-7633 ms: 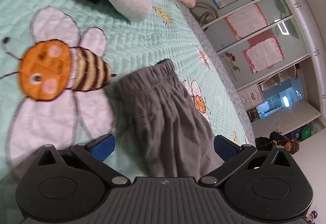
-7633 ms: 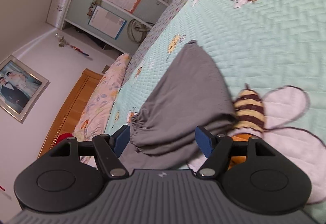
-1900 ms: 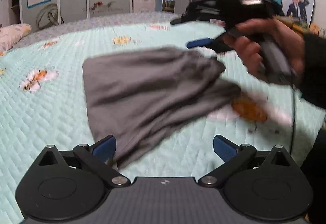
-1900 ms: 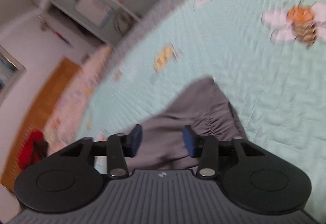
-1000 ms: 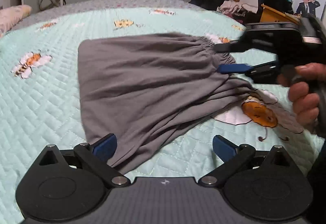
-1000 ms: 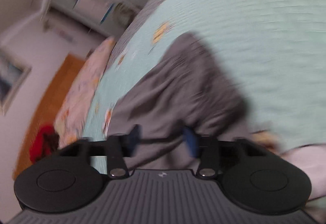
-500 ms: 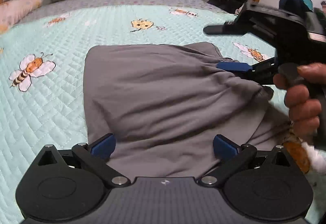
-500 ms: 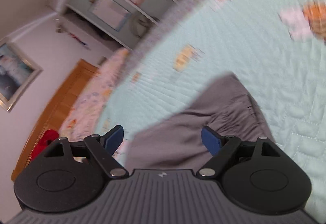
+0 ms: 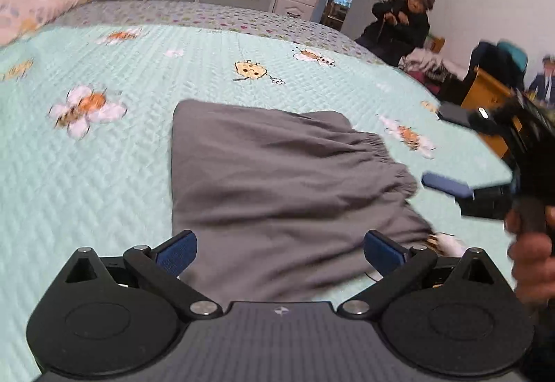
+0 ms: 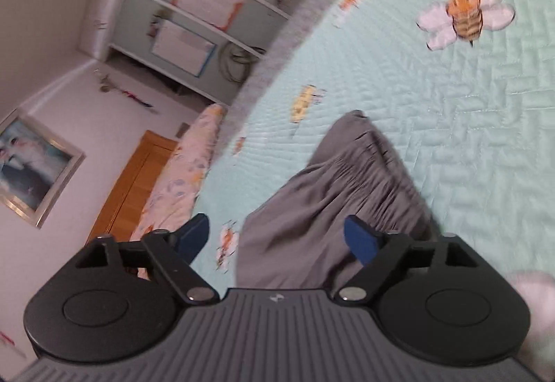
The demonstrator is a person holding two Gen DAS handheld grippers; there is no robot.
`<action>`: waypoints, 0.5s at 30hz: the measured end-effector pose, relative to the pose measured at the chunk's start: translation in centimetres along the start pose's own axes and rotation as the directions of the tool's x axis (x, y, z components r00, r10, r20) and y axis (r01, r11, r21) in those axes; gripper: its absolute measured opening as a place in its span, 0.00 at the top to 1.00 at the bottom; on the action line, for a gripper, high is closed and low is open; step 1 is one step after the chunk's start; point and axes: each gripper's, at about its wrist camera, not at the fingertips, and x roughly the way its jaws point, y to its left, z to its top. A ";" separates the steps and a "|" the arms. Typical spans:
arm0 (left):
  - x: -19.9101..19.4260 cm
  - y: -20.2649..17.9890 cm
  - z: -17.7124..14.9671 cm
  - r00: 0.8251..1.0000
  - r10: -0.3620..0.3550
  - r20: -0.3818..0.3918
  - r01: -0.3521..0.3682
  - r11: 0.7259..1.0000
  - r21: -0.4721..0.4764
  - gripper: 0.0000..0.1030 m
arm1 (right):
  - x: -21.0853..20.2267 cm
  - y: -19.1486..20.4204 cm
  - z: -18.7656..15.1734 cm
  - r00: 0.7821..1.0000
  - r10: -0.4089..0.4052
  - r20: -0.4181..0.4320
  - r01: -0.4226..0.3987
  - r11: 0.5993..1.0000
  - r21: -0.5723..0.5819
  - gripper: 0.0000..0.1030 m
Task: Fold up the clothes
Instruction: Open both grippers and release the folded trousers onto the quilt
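A mint-green quilted bedspread point(image 9: 104, 173) with bee and flower prints covers the bed and fills most of both views. On it, near the middle and towards the near edge in the left wrist view, lies a grey garment point(image 9: 277, 180), folded into a rough rectangle, its gathered elastic waistband point(image 9: 378, 146) turned to the right side. A floral pillow point(image 9: 38, 0) lies at the far left corner of the bed, by the wooden headboard point(image 10: 135, 180).

The left gripper point(image 9: 279, 248) hangs low over the near edge of the garment, pointing across the bed, its blue-padded fingers point(image 9: 177, 248) spread wide with nothing between them; the grey cloth lies beneath the gap, not pinched.

The right gripper point(image 9: 447, 186) comes in from the right side of the bed, held in a hand point(image 9: 530, 257) that wraps its handle from below, fingers curled. Its blue pad tip sits just beside the waistband end, apart from the cloth. In its own view the right gripper point(image 10: 277, 239) tilts down along the length of the garment point(image 10: 340, 194), jaws wide apart and empty, the cloth lying under the right finger point(image 10: 360, 239).

A person in dark clothes point(image 9: 399, 24) sits beyond the far right corner of the bed.
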 end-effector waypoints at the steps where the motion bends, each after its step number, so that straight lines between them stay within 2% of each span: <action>1: -0.6 -0.2 -0.5 1.000 0.007 -0.005 -0.007 1.000 -0.012 0.01 | -0.6 0.7 -0.6 1.000 -0.005 -0.001 0.005 1.000 -0.017 0.13; 4: -1.8 -1.0 -1.7 0.997 0.065 -0.040 -0.066 0.998 -0.008 0.01 | -2.2 2.6 -2.6 0.996 -0.089 -0.010 0.088 0.992 -0.095 0.13; 7: -2.7 -2.4 -1.8 0.987 0.148 -0.057 -0.147 0.989 0.026 0.01 | -3.7 4.4 -4.8 0.981 -0.194 -0.016 0.188 0.965 -0.183 0.12; 11: -3.9 -3.9 -0.5 0.978 0.203 -0.044 -0.201 0.979 0.039 0.01 | -3.1 7.5 -6.1 0.929 -0.369 -0.013 0.342 0.871 -0.352 0.12; 13: -4.5 -4.7 0.1 0.972 0.230 -0.037 -0.228 0.973 0.045 0.01 | -2.6 8.8 -6.4 0.913 -0.407 0.013 0.375 0.829 -0.414 0.12; 15: -5.2 -5.6 0.8 0.968 0.251 -0.013 -0.249 0.966 0.068 0.01 | -2.3 10.0 -6.5 0.911 -0.413 0.023 0.376 0.804 -0.461 0.12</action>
